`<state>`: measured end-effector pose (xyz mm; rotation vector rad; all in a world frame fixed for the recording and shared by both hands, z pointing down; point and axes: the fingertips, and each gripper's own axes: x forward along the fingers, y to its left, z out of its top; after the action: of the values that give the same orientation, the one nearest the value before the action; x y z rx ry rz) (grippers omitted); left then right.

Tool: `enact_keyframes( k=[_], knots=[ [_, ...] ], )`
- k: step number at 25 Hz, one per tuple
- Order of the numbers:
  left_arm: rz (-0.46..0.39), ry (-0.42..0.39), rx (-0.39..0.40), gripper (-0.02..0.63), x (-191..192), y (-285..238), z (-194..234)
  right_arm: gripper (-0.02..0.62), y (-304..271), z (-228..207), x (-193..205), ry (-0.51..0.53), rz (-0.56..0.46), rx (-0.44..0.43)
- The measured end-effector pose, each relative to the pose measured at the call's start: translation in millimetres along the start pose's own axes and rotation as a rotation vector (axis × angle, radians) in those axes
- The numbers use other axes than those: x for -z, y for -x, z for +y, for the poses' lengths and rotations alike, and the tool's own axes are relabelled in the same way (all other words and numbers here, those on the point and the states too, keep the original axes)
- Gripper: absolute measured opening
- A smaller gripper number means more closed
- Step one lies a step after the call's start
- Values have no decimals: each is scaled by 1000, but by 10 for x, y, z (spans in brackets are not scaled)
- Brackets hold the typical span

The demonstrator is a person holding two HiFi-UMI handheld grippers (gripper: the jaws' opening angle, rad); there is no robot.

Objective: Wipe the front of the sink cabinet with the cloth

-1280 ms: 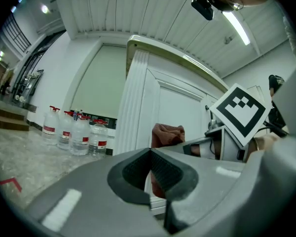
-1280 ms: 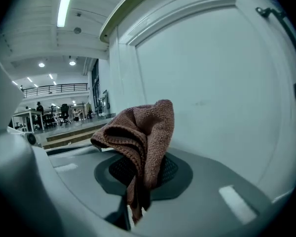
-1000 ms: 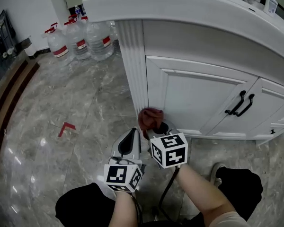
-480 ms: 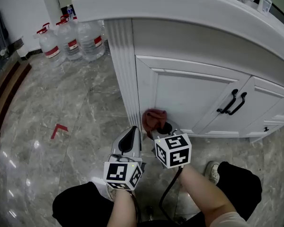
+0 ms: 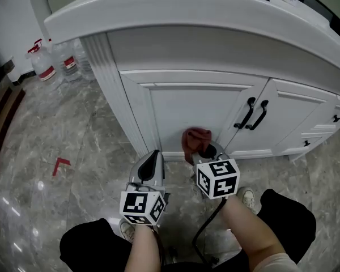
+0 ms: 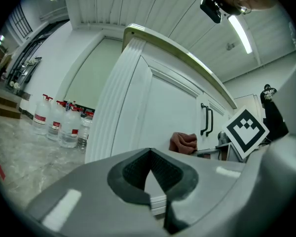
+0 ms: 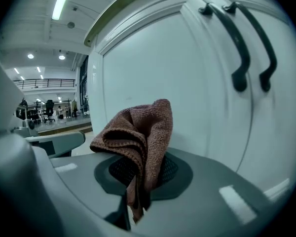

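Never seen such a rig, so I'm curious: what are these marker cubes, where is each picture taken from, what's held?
No robot: a person faces a sink cabinet, with a hand-held two-jaw gripper in each hand. The marked cubes are parts of the grippers. The head view looks down from the person's head; each gripper view looks along that gripper's jaws. The right gripper is shut on a reddish-brown cloth, low by the cabinet door. The left gripper is shut, empty. Water bottles stand on the floor.
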<state>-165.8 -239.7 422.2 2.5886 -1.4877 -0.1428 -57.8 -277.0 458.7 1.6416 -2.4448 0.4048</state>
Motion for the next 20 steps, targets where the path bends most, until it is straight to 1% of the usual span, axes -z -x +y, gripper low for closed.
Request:
enact_keyframes(
  k=[5, 13, 18, 20],
  knots=[
    [21, -5, 44, 0, 78, -121, -251, 84, 230, -353, -19, -9, -7, 62],
    [41, -15, 98, 0, 160, -236, -576, 83, 528, -768, -28, -40, -18, 152],
    [70, -55, 102, 0, 256, -219, -600, 84, 593, -836, 39, -56, -10, 204],
    [85, -73, 91, 0, 305, -170, -542, 83, 547, -778, 120, -73, 3, 200]
  ],
)
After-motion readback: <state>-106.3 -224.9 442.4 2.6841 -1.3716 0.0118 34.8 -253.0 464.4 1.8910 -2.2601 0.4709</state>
